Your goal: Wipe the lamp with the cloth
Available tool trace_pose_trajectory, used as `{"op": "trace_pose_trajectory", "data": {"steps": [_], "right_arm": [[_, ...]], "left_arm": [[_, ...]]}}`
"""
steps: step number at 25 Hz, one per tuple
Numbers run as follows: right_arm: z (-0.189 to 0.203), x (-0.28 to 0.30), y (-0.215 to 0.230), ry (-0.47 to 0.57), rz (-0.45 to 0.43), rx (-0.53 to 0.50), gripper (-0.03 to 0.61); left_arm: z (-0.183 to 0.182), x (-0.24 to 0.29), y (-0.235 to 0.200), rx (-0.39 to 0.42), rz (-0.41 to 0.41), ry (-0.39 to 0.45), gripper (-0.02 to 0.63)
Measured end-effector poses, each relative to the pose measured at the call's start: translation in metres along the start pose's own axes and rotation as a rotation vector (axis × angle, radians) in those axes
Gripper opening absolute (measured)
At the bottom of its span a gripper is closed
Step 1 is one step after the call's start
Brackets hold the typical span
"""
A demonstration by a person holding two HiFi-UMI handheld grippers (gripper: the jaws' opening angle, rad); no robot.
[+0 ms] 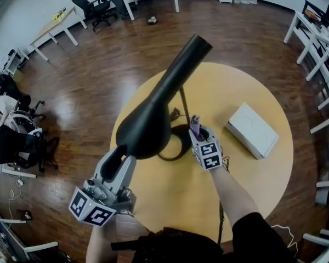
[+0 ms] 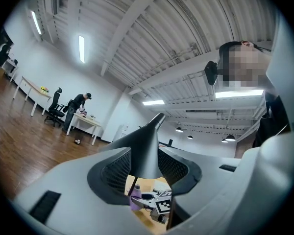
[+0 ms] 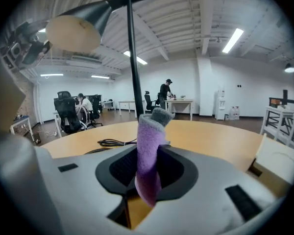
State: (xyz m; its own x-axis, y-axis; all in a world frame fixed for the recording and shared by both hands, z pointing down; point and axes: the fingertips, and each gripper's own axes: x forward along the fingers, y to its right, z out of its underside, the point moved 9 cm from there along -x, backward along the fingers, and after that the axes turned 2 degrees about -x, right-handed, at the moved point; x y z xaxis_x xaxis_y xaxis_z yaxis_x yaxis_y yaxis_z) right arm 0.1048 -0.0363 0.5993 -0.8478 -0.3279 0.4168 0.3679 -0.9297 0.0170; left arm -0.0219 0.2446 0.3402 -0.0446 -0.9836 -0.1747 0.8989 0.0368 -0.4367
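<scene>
Over the round bench (image 1: 252, 193), jaws of the left gripper (image 1: 114, 158) clamp the lamp (image 1: 153, 116) by its shade; the right gripper (image 1: 199, 131) pinches the cloth (image 1: 194, 124) upright, below and right of it.

The lamp (image 1: 148, 125) you see is smooth, matt black, like painted metal. Your cloth (image 3: 149, 151) is soft purple fleece, fuzzy, with one grey side. The surface (image 1: 252, 185) is pale wood, smooth and satin; the floor (image 1: 88, 86) is dark, glossy wood.
</scene>
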Motion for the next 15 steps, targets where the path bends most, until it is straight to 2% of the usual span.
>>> {"op": "trace_pose_trajectory", "data": {"steps": [2, 4, 7, 9, 11, 15], "right_arm": [[0.009, 0.002, -0.002, -0.038, 0.011, 0.005, 0.097], [0.016, 0.005, -0.003, -0.113, -0.016, 0.024, 0.097], [0.02, -0.001, -0.004, -0.231, -0.124, 0.026, 0.097], [0.01, -0.012, -0.002, -0.254, -0.176, -0.031, 0.095], [-0.011, -0.026, 0.001, -0.184, -0.188, -0.095, 0.095], [-0.068, -0.065, -0.003, 0.043, -0.196, -0.19, 0.095]], "left_arm": [[0.001, -0.001, 0.001, 0.004, -0.006, -0.002, 0.155], [0.001, 0.0, 0.001, 0.005, -0.016, 0.001, 0.155], [0.001, 0.0, 0.004, 0.012, -0.031, 0.001, 0.153], [0.0, 0.004, 0.004, 0.016, -0.028, 0.003, 0.149], [-0.001, 0.009, 0.0, 0.017, -0.025, 0.003, 0.149], [0.001, 0.008, -0.006, 0.018, -0.063, -0.001, 0.122]]}}
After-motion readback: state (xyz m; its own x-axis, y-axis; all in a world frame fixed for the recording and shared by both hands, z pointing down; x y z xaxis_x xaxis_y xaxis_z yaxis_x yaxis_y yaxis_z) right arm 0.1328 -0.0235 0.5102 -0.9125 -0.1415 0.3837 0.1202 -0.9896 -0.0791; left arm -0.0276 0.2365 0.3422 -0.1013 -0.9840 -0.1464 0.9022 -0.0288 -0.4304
